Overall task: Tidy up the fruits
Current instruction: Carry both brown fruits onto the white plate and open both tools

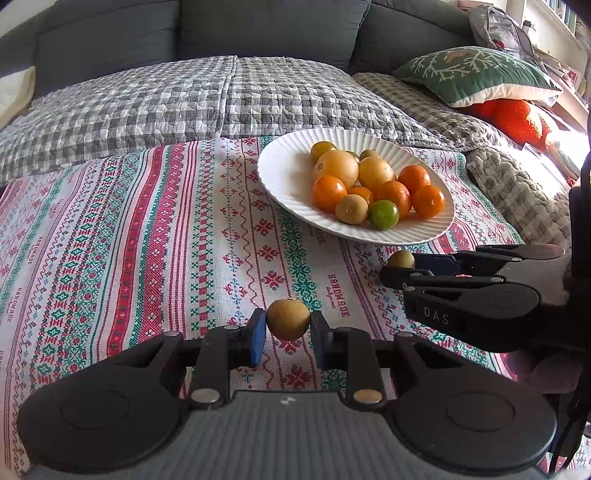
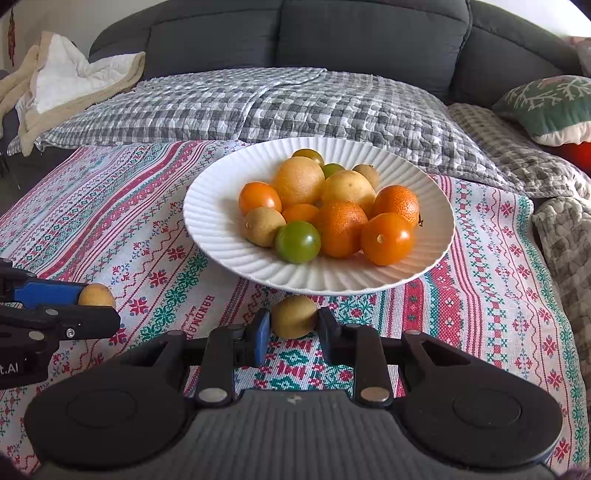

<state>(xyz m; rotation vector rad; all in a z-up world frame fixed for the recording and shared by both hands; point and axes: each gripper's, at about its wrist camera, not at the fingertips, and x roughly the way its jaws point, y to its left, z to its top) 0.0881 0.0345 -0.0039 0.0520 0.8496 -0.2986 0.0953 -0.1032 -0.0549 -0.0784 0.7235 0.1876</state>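
Covered by a woven cloth [image 2: 480, 280] in red, green and white bands, the bench, with the word "HANDMADE" stitched into it in red and readable several times over. Behind it, a dark grey sofa [image 2: 332, 33] spread with a grey-and-white checked quilt [image 2: 280, 107]; off to one side a green cushion [image 1: 476, 74] with a white branch pattern, an orange one tucked beneath. On the sofa arm, in the right wrist view, a crumpled cream blanket [image 2: 70, 81].

Near the far edge of the cloth, a white ribbed plate [image 2: 221, 236] heaped with small orange, yellow, tan and green fruits [image 2: 332, 214].

Clamped in the left gripper [image 1: 288, 326], between blue-padded fingers [image 1: 256, 336], one tan round fruit [image 1: 288, 319], short of the plate. Likewise clamped in the right gripper [image 2: 294, 326], a second tan fruit [image 2: 294, 316], just before the plate's near rim. Raised on the right gripper's body, the letters "DAS"; on the left gripper's, a cropped "t.AI".
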